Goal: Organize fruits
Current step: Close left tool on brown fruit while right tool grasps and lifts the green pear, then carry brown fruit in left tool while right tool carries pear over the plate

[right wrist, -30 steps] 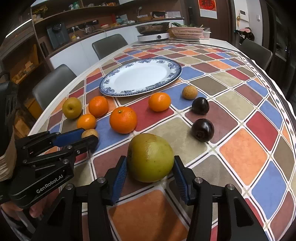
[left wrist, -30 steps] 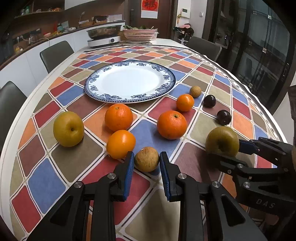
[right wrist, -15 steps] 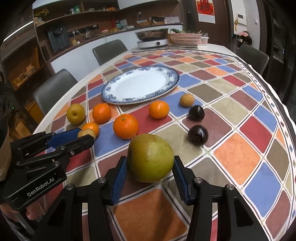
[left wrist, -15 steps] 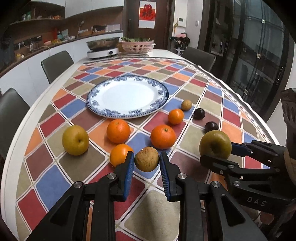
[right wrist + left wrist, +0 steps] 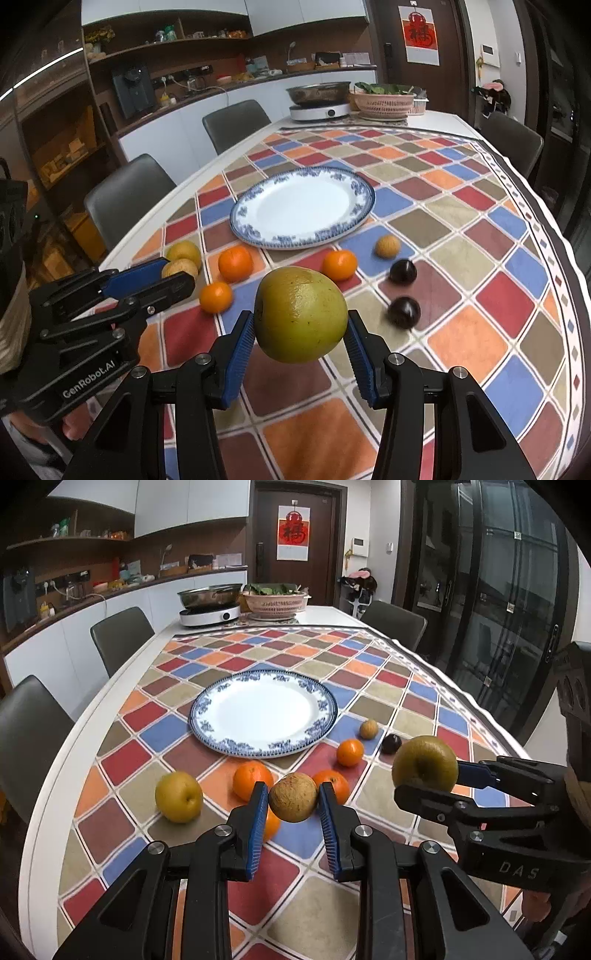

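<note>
My left gripper [image 5: 293, 798] is shut on a small brown round fruit [image 5: 293, 797], held above the checked tablecloth. To its right, my right gripper [image 5: 300, 325] is shut on a large green-yellow pear [image 5: 301, 314], also off the table. Each gripper shows in the other's view: the left gripper [image 5: 173, 275] at the left, the right gripper [image 5: 428, 775] at the right. Ahead lies an empty blue-rimmed white plate [image 5: 202, 718] [image 5: 242, 216]. Between it and the grippers lie a yellow pear [image 5: 179, 802], several oranges [image 5: 235, 263], another small brown fruit [image 5: 388, 246] and two dark plums [image 5: 404, 312].
An induction cooker with a steel pan [image 5: 210, 611] and a pink basket of greens [image 5: 275, 603] stand at the table's far end. Grey chairs [image 5: 122, 638] line the left side, and another chair [image 5: 393, 624] is at the far right. The table edge curves close on the left.
Both grippers have risen with their fruit, so the table and the plate now sit lower and farther off in both views. The other fruit has not moved.
</note>
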`<control>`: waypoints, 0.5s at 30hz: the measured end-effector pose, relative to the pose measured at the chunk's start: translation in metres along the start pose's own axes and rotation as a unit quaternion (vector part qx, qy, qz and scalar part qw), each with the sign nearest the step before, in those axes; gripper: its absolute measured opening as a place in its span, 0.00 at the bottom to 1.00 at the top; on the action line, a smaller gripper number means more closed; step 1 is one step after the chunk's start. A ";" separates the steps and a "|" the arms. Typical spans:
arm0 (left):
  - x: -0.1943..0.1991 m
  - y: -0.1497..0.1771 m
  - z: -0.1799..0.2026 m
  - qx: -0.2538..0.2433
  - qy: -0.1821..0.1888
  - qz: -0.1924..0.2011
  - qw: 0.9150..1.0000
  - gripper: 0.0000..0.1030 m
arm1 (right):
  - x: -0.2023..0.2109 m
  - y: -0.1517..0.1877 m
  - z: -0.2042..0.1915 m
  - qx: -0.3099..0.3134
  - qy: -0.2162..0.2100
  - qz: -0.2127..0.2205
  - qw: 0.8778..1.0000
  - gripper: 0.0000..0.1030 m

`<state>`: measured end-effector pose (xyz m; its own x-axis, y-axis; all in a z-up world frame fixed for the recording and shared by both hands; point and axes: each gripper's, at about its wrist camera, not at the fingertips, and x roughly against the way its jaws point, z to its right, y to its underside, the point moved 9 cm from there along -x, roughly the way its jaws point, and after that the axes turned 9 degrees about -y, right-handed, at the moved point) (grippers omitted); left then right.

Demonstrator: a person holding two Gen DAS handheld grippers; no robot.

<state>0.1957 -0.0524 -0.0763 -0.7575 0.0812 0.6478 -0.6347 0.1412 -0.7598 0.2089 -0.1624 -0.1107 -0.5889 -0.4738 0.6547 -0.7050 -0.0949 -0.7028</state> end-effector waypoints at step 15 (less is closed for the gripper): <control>-0.010 -0.064 -0.012 -0.019 0.007 0.026 0.999 0.27 | -0.005 -0.067 0.002 0.006 -0.022 0.017 1.000 0.49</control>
<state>0.2457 -0.0500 -0.0332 -0.7869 0.1038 0.6083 -0.5877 0.1746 -0.7900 0.2597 -0.1549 -0.0678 -0.5943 -0.5158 0.6171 -0.6799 -0.0876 -0.7280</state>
